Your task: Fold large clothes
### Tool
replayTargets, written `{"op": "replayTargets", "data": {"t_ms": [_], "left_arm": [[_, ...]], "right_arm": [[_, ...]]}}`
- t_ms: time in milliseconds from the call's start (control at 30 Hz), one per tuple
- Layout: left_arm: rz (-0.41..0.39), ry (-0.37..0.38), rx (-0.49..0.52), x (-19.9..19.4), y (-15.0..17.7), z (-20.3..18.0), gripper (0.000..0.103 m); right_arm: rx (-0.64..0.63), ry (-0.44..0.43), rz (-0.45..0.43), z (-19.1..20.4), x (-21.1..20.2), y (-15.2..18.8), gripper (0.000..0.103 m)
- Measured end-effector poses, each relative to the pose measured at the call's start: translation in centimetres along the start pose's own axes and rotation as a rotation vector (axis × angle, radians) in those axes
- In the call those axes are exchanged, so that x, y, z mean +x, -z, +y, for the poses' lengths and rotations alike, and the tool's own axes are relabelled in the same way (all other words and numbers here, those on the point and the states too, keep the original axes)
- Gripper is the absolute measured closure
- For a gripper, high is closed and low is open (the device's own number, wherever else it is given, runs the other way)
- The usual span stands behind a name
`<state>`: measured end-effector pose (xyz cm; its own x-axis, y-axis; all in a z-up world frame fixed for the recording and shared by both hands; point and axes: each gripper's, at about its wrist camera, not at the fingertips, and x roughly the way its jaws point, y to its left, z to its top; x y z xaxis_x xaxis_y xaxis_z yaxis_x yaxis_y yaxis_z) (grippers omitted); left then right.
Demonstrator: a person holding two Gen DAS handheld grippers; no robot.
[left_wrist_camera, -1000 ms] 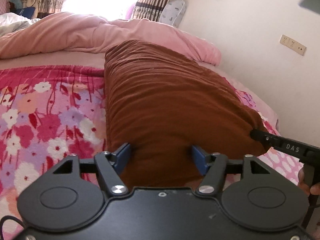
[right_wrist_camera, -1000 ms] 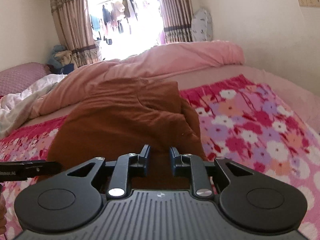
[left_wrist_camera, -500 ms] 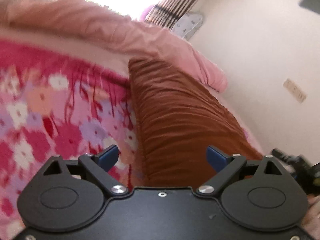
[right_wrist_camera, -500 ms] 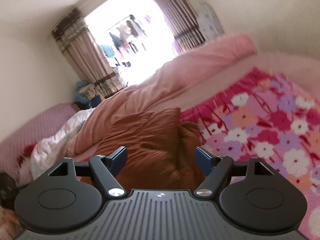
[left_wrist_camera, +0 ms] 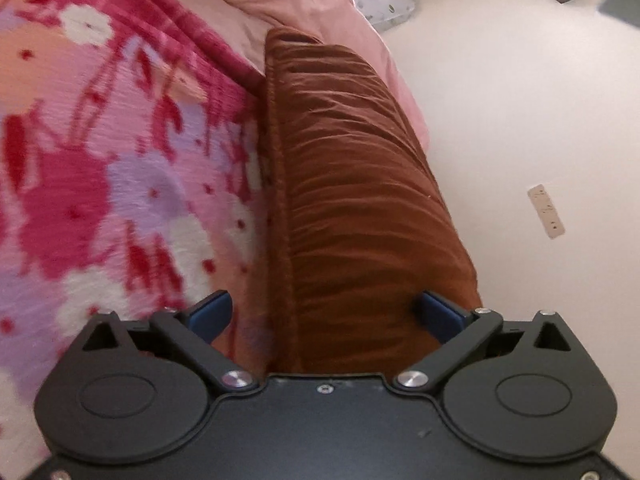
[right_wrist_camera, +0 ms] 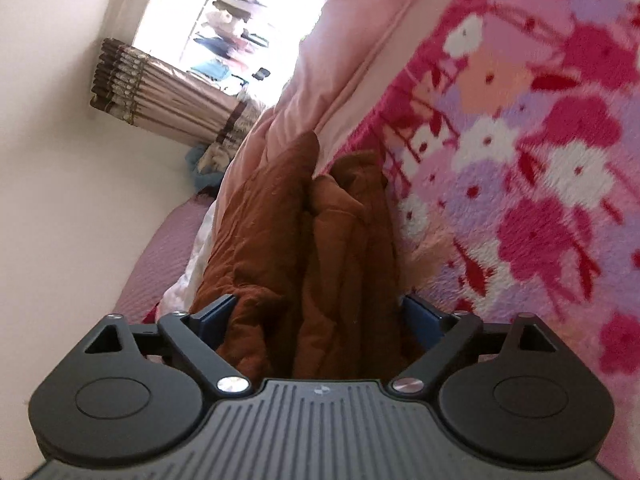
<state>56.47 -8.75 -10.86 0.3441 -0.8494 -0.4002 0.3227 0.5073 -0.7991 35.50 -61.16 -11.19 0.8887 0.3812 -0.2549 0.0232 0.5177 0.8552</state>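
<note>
The bed is covered by a floral blanket in pink, red, purple and white, and both views are strongly tilted. A pink duvet is bunched along the bed's far side, next to a white wall. A brown garment is laid on the blanket as a long folded bundle, its far end reaching the duvet. In the left view its wrinkled top and a seamed edge are seen running away from the camera. In the right view the garment is seen end-on, with several thick folds stacked side by side. A bright window and striped curtain are seen in the right view, beyond the duvet. A wall socket is fixed on the wall to the garment's right.

The left hand-held gripper is held wide open, the near end of the garment lying between its blue fingers; no clamping is seen. The right hand-held gripper is likewise spread wide, with the folded end of the garment filling the gap between the fingers. Contact between pads and cloth cannot be told for certain.
</note>
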Motion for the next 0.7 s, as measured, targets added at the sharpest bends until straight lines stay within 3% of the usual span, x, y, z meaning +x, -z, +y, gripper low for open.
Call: {"op": "replayTargets", "data": {"t_ms": [200,400,633,700], "left_arm": [[0.048,0.078,0.009,2.6,-1.6,-0.3,0.0],[0.082,0.094,0.038,4.7,-2.8,-1.1,0.0],[0.081,0.091,0.047,5.3,-3.0,-1.3,0.0],[0.072,0.088,0.048,4.9,-2.6,-1.6,0.001]], "right_arm": [[-0.004,-0.045,0.053,-0.3,2.4,-1.8,0.0],[-0.057,-0.047,0.117,0.5,4.4,-2.9,0.0],[-0.125,0.002,0.104,2.1,5.0,-2.0,0.0],[-0.11,0.019,0.093,2.1,4.7,-1.6,0.004]]}}
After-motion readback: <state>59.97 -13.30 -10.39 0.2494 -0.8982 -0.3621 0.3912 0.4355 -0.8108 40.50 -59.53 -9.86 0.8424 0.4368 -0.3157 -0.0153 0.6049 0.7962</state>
